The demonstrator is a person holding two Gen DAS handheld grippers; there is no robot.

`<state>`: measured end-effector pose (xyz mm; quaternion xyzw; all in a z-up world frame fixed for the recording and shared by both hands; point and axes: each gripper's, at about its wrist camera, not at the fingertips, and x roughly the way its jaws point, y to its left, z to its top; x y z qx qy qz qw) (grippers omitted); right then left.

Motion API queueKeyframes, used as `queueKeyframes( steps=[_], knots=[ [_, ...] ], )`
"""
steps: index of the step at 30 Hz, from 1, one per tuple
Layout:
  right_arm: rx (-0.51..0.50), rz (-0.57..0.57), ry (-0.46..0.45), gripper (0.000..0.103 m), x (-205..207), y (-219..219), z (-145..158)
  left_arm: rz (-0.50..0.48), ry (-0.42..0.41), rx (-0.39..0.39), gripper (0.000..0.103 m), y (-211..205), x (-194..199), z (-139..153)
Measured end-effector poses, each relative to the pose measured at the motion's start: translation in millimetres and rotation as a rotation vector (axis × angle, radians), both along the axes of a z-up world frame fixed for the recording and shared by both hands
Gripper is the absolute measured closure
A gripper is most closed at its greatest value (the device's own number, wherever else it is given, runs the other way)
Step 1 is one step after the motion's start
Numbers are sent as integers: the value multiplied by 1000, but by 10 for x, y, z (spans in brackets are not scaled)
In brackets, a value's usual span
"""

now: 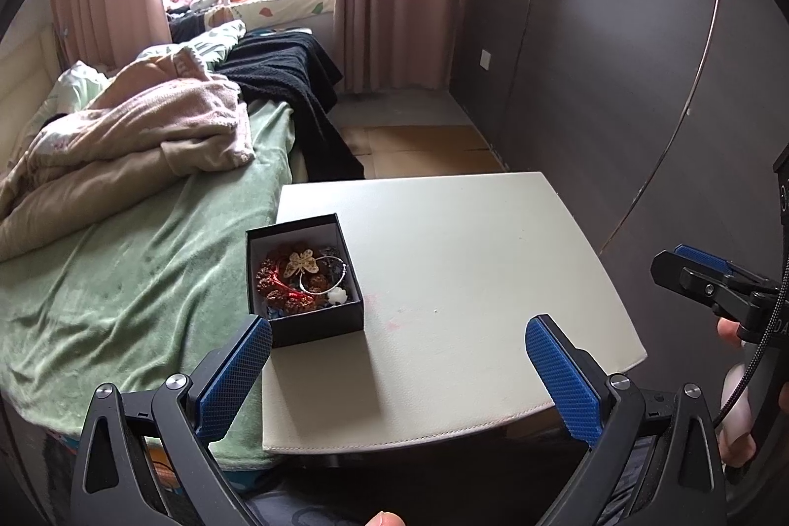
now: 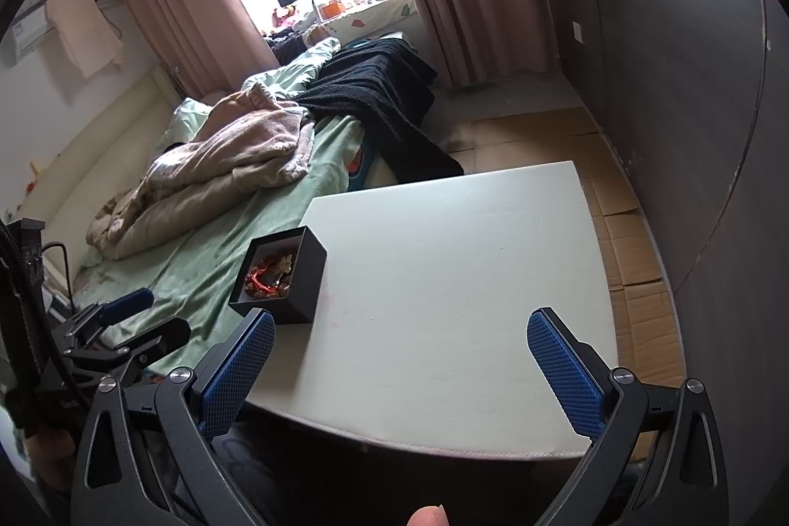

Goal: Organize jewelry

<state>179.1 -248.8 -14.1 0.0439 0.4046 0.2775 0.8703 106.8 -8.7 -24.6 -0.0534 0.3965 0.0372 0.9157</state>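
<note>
One black box (image 1: 305, 279), lid off, sits at the left edge of the white surface (image 1: 468, 279), left of centre in the left wrist view; in the right wrist view the same box (image 2: 281, 279) lies left of centre, next to the green bedspread (image 1: 123, 279). Contents, counted as far as visible: one string of brown beads (image 1: 276, 279) with a red cord, one pale butterfly ornament (image 1: 301, 262), one thin silver bangle (image 1: 323, 277), one small white flower piece (image 1: 338, 295); some darker bits beneath cannot be counted. The rest of the surface carries nothing. Left gripper (image 1: 397, 370): jaws spread wide, empty, hovering at the near edge with its left pad just beside the box corner. Right gripper (image 2: 402, 370): likewise spread wide, empty, over the near right part of the surface. Handling judgement: all pieces look light; the bead string is limp and will drape, so pinch one bead or the cord. The bangle is stiff and likely slippery; grip across the wire. The butterfly looks thin and fragile; take it by an edge, gently. Items overlap, so tangling is a risk when lifting.
</note>
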Motion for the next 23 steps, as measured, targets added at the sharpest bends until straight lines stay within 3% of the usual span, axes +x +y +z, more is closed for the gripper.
queueKeyframes(
  steps=[23],
  knots=[
    [3, -7, -8, 0, 21, -35, 5, -2, -13, 67, 1, -88, -18, 17]
  ],
)
